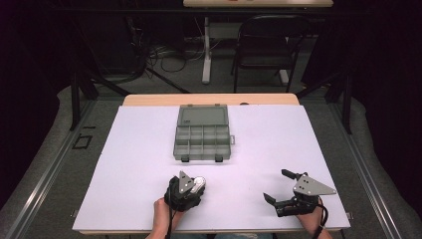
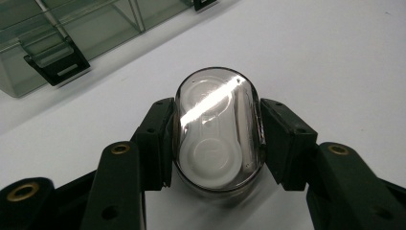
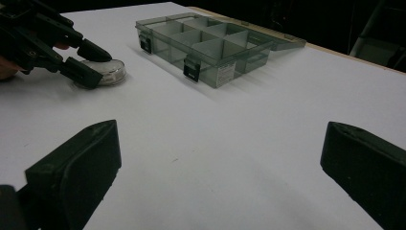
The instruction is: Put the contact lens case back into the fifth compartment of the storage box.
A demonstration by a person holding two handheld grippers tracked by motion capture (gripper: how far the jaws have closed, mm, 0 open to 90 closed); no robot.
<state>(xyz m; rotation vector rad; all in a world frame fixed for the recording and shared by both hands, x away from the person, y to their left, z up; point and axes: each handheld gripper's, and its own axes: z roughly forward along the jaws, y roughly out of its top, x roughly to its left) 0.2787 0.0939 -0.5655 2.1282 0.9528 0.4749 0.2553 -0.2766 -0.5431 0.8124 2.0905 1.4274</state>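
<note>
1. Presently, the left gripper (image 1: 198,183) is seen clamped on a small clear oval case (image 2: 219,129), whose long sides are pressed by both black pads (image 2: 158,139).
2. A white rounded piece is seen through the clear lid of the case; what it is cannot be made out, perhaps a pair of small inserts.
3. The case is seen resting on the white table sheet (image 1: 129,164), near the person's edge and left of the middle, well short of the grey compartment box (image 1: 202,134).
4. From the right gripper view, the clamped case (image 3: 111,71) is shown low against the sheet with the left gripper (image 3: 86,62) closed around it.
5. The compartment box (image 3: 210,45) is found open at mid-table, its lid laid back flat on the far side and its two black latches turned toward the person.
6. The right gripper (image 1: 278,188) is held at the near right of the sheet, its jaws spread wide with nothing between them.
</note>
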